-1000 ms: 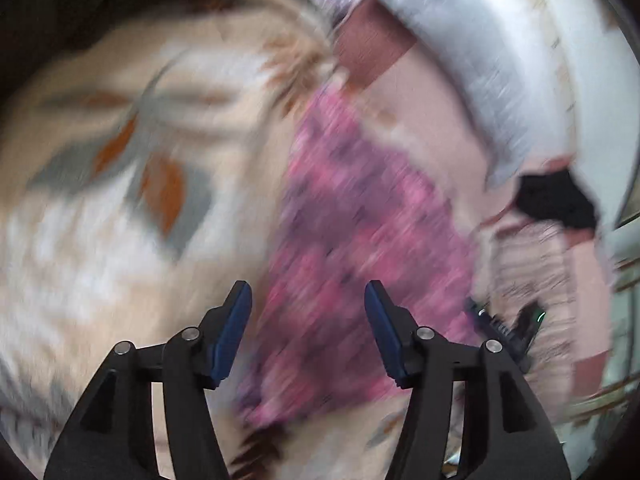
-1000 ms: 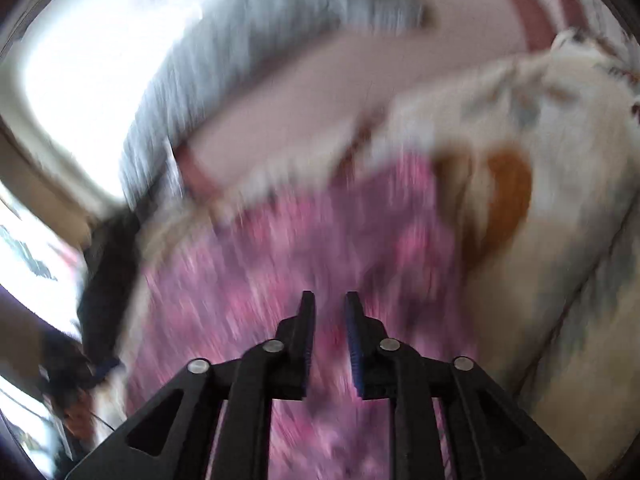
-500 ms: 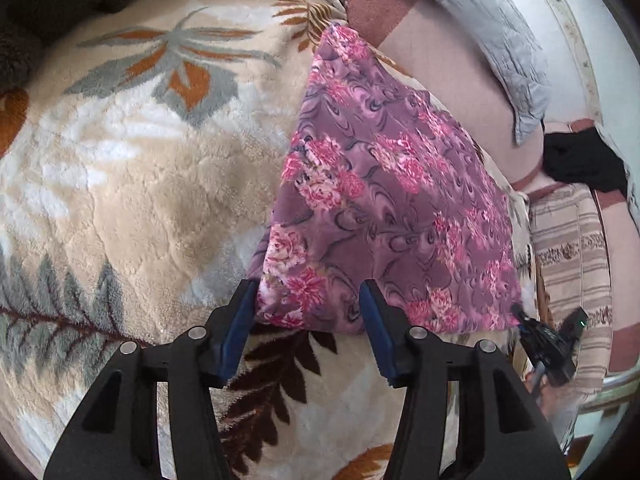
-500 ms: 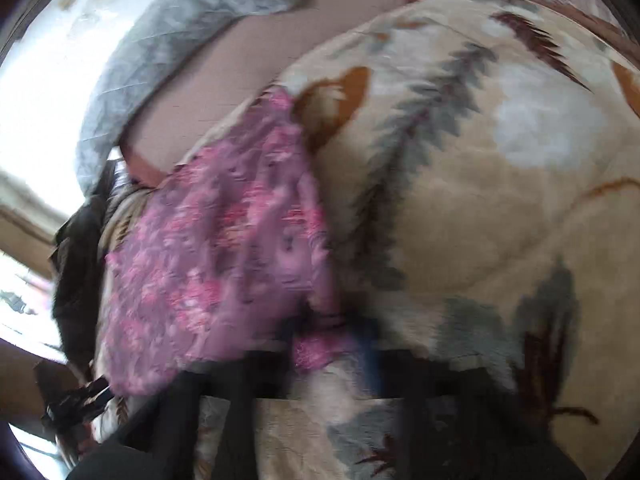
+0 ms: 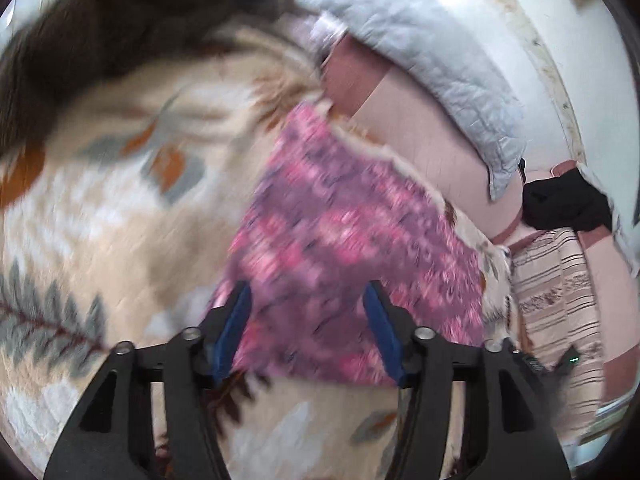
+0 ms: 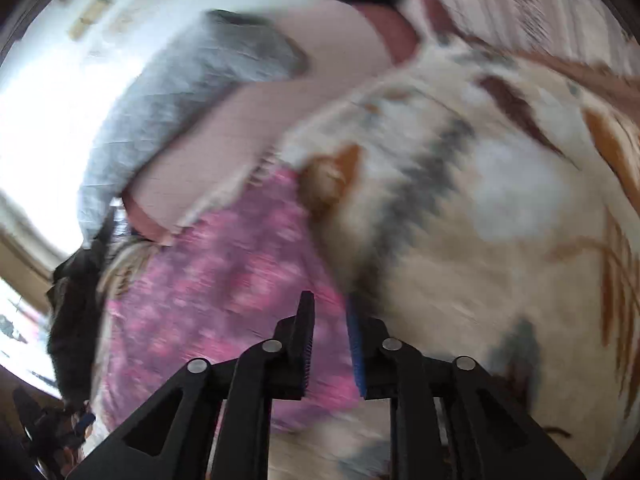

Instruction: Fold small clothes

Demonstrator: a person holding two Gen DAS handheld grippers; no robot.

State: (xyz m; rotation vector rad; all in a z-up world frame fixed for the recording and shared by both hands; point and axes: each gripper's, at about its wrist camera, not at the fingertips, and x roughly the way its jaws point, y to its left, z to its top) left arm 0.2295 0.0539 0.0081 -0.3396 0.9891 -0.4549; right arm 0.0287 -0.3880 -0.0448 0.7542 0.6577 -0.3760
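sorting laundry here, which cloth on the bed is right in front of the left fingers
The pink flowered cloth, lying flat on the cream leaf-patterned blanket. The black garment and the grey quilted pillow lie far back.
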